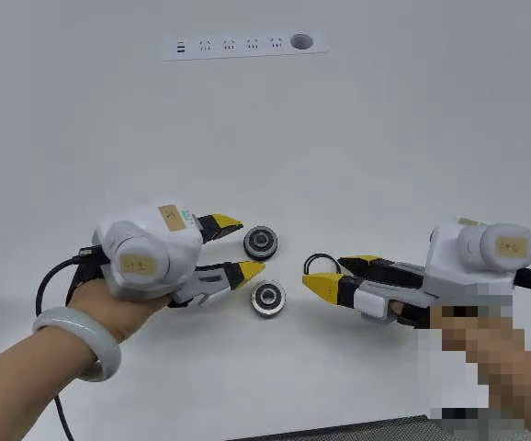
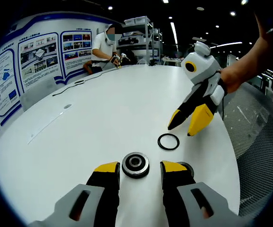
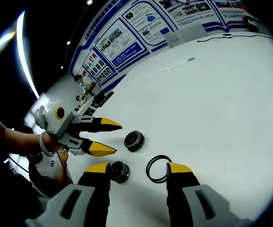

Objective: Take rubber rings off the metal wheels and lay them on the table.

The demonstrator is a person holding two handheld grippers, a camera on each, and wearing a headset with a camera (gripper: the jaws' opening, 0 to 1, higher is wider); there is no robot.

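Just past your left tips: the far wheel (image 1: 260,243), which I judge still ringed; your left gripper (image 1: 242,245) stands wide, holding nothing.
At 6 o'clock of it: the near wheel (image 1: 268,298), rim looking bare.
Loose ring (image 2: 159,142): on the table (image 1: 385,138), at 2 o'clock of the near wheel, just beside your right gripper (image 1: 336,273).
Right gripper: wide, empty.
Risk: pinch off-centre and the far wheel skids away; sweep your right hand and you drag the ring.

Overhead; low opposed views sharing wheels (image 1: 260,243)
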